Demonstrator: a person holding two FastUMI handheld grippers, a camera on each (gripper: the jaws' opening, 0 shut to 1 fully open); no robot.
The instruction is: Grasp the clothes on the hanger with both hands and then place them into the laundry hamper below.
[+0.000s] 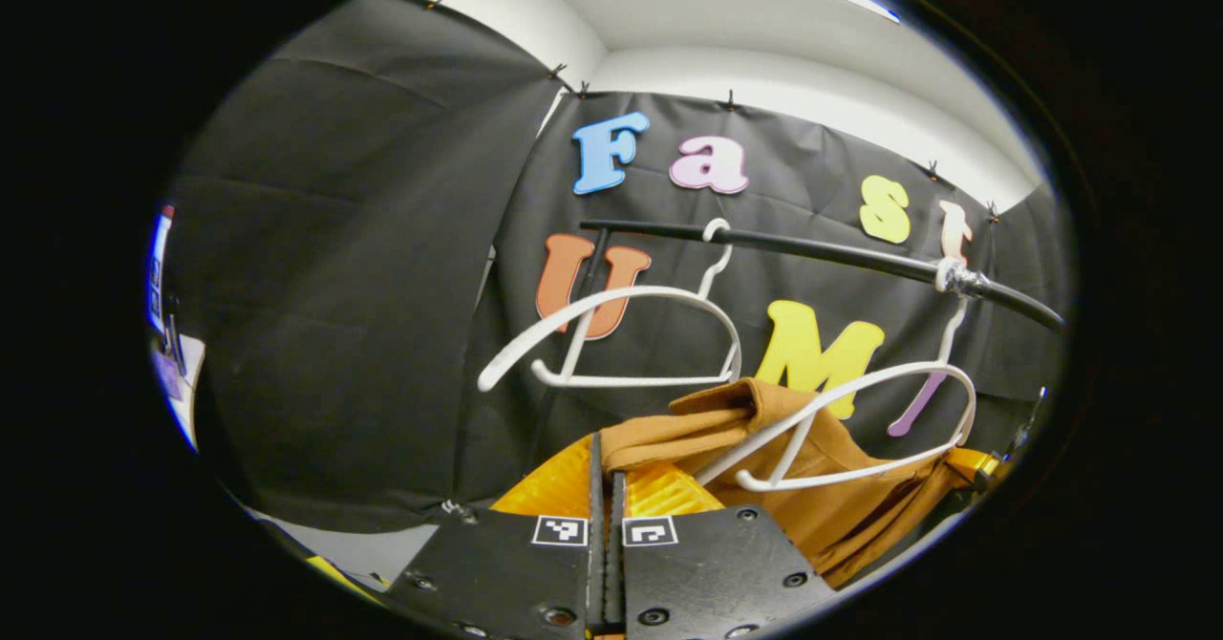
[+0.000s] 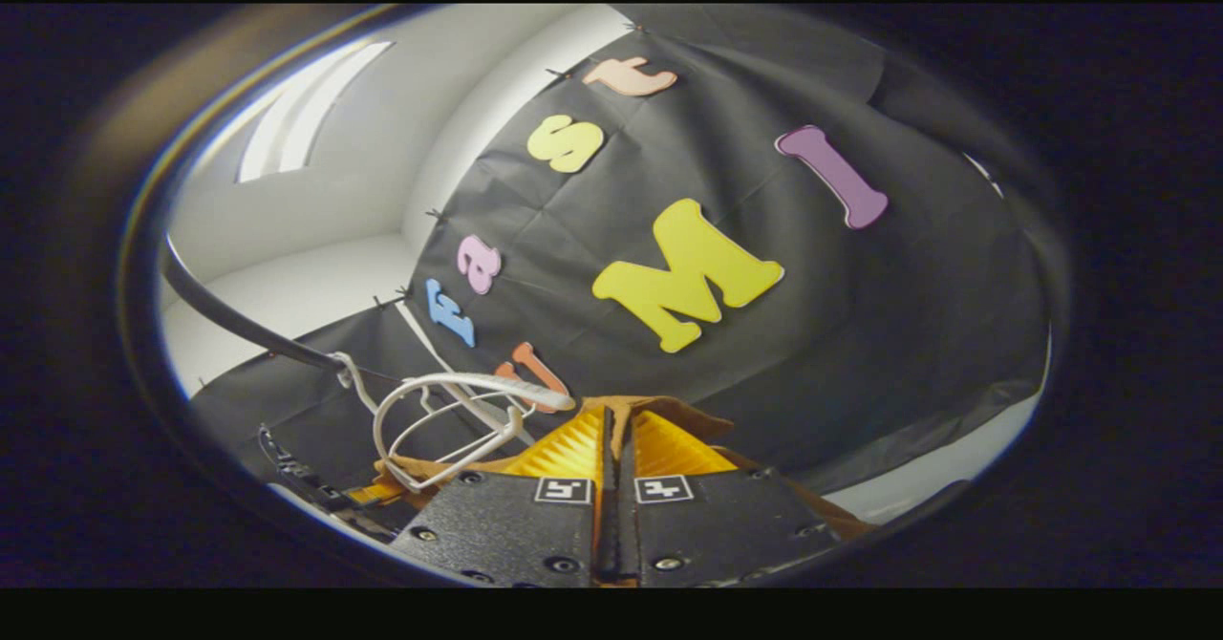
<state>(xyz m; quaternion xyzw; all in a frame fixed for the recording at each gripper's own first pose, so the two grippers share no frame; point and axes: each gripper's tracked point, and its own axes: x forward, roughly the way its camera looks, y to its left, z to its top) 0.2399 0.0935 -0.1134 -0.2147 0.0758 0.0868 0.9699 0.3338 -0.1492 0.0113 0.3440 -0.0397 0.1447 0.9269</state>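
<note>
Below the black rail (image 1: pixel 822 250), a brown garment (image 1: pixel 831 487) hangs on a white hanger (image 1: pixel 850 430). Left tool (image 1: pixel 606 487) and right tool (image 2: pixel 615 468) each have fingers together, pinching the garment's cloth.

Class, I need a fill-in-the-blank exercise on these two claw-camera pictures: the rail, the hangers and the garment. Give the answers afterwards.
1. In the left gripper view, ____ white plastic hangers hang on the black metal rail.
2. The soft cloth garment draped near the right-hand hanger is ____ in colour.
3. The fingers of the left claw stand almost ____ together.
4. In the right gripper view, the white hangers lie to the ____ of the right claw.

Missing words: two; brown; closed; left
</note>
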